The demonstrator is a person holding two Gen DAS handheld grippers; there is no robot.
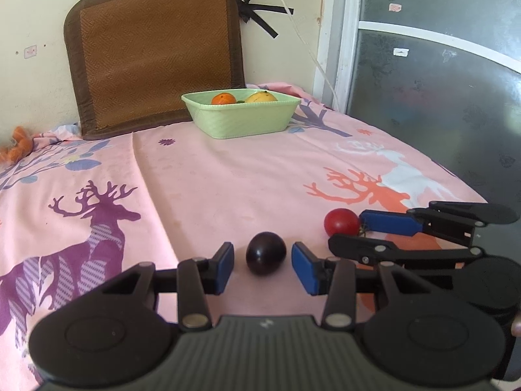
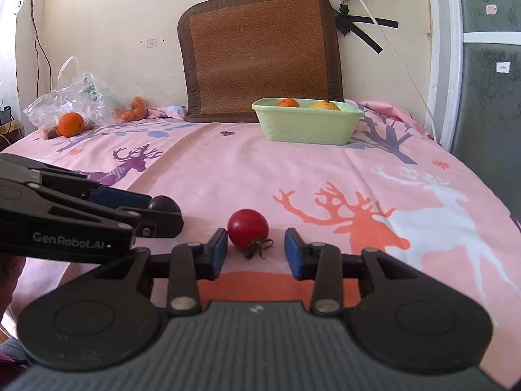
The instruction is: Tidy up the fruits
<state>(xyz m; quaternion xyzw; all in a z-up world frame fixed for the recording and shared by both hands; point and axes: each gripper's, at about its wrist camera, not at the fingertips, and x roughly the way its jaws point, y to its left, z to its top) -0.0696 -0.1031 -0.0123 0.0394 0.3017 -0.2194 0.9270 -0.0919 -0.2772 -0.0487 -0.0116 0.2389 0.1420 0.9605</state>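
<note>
Two fruits (image 1: 242, 97) sit half-hidden behind the green basket (image 1: 241, 119) rim; each hand-held gripper (image 1: 262, 260) gapes released.

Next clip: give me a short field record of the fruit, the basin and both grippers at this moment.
surface: pink deer-print sheet
basin: green basin at the far end, holding an orange and a yellow fruit
loose fruit: dark plum and red tomato, both on the sheet
left gripper: open, plum between the pads with gaps on both sides
right gripper: open, tomato close to its left pad, clear of the right pad
off to the side: plastic bag with another orange
</note>
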